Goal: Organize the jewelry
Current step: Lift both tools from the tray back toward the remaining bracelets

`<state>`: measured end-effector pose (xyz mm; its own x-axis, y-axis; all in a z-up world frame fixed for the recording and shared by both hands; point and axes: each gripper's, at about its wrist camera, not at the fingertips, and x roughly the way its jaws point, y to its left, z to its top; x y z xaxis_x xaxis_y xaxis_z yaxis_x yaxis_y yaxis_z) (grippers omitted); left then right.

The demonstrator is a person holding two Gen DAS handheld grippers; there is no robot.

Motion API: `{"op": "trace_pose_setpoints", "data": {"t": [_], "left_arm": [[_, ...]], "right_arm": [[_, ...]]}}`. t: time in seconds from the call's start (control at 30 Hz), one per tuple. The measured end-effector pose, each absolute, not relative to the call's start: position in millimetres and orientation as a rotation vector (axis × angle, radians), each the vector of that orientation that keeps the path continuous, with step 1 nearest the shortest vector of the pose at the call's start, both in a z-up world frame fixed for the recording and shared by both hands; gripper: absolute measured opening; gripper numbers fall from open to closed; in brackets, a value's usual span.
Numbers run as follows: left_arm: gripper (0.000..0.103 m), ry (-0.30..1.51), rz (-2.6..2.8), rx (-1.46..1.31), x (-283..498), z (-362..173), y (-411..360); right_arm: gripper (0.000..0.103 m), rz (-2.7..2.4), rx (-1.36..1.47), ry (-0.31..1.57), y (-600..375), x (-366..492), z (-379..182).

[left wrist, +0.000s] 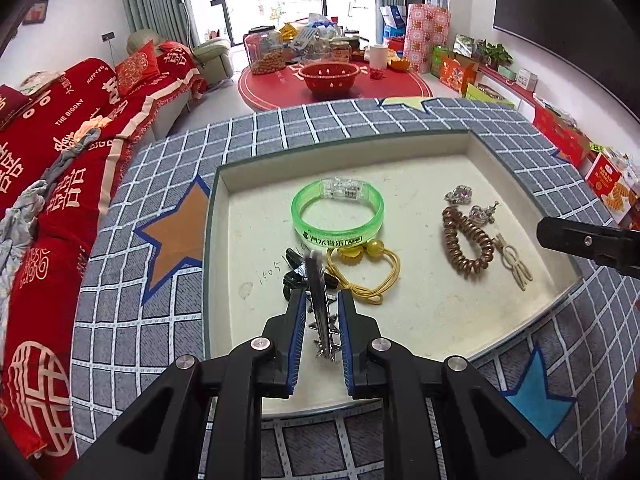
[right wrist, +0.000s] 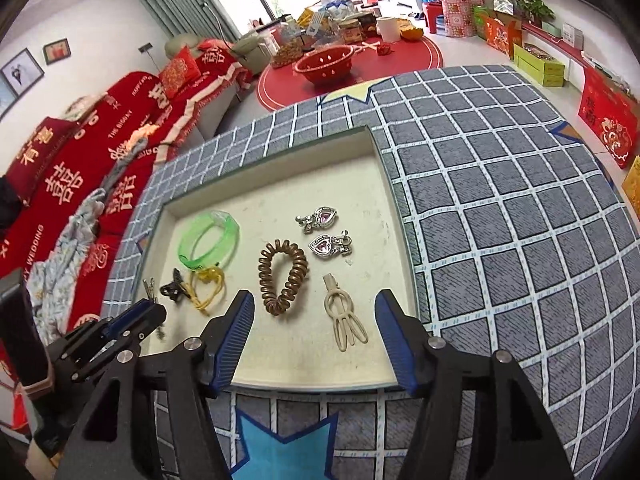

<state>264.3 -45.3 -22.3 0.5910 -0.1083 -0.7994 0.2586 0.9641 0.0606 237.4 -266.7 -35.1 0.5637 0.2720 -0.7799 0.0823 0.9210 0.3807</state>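
A shallow cream tray [left wrist: 400, 312] sits sunk into a grey checked mat. My left gripper [left wrist: 322, 296] is shut on a spiky silver hair clip [left wrist: 323, 320], held just above the tray's near left part; its tip also shows in the right wrist view [right wrist: 150, 290]. Lying in the tray are a green bangle [left wrist: 338, 216], a yellow hair tie [left wrist: 364, 272], a small black claw clip [right wrist: 174, 290], a brown spiral hair tie [right wrist: 282, 280], two heart earrings [right wrist: 322, 216] and a beige hair clip [right wrist: 346, 316]. My right gripper [right wrist: 316, 298] is open above the beige clip, touching nothing.
The checked mat [right wrist: 500, 220] with star patches surrounds the tray on all sides. A red-covered sofa [left wrist: 60, 152] runs along the left. Beyond the mat lies a round red rug [left wrist: 336, 84] with a red bowl and jars.
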Motion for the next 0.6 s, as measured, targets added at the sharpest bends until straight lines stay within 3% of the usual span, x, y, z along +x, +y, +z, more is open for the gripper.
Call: {"op": "trace_pose_setpoints", "data": {"t": [0.07, 0.17, 0.2, 0.23, 0.27, 0.6], "left_arm": [[0.03, 0.894, -0.22, 0.167, 258.9, -13.9, -43.5], [0.03, 0.872, -0.234, 0.15, 252.0, -4.6, -40.3], [0.034, 0.862, -0.236, 0.147, 248.3, -1.4, -40.0], [0.075, 0.855, -0.236, 0.146, 244.8, 1.9, -39.2], [0.101, 0.844, -0.23, 0.142, 240.8, 5.1, -38.0], [0.103, 0.742, -0.216, 0.132, 191.6, 40.1, -22.3]], "right_arm": [[0.067, 0.118, 0.413, 0.956, -268.4, 230.8, -28.4], [0.076, 0.126, 0.437, 0.932, -271.1, 218.3, -18.0], [0.078, 0.128, 0.442, 0.925, -272.5, 214.5, -15.4], [0.08, 0.131, 0.447, 0.917, -272.8, 210.3, -12.0], [0.08, 0.133, 0.453, 0.908, -272.4, 205.5, -8.1], [0.089, 0.139, 0.477, 0.825, -272.8, 160.7, 21.4]]}}
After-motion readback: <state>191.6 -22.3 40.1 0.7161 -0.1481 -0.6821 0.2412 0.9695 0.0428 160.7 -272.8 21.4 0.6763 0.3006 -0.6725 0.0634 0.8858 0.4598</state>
